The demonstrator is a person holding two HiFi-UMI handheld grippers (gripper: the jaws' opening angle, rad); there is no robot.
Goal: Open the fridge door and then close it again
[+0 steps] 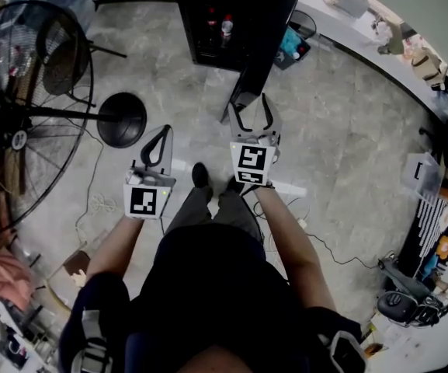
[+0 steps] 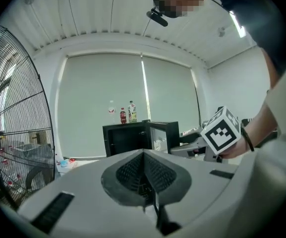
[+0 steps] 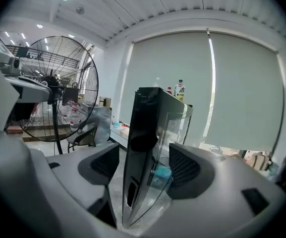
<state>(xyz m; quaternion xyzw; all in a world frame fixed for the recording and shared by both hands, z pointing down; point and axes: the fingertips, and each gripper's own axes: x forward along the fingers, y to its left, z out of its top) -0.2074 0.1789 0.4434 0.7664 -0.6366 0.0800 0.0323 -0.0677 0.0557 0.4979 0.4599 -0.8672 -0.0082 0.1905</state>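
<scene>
The small black fridge (image 1: 224,14) stands on the floor ahead, and its glass door (image 1: 266,53) is swung out toward me. Two bottles (image 2: 128,114) stand on top of it. My right gripper (image 1: 248,103) is open, and the door's free edge (image 3: 147,152) stands upright between its jaws. Gaps show between the door and each of the two pads (image 3: 185,167). My left gripper (image 1: 163,130) is shut on nothing, lower and to the left of the fridge (image 2: 128,138), away from the door.
A large black standing fan (image 1: 22,115) is at the left, with a round black base (image 1: 123,119) near my left gripper. Cables trail over the grey floor. A cluttered white counter (image 1: 379,29) curves along the right. My shoes (image 1: 202,176) are just behind the grippers.
</scene>
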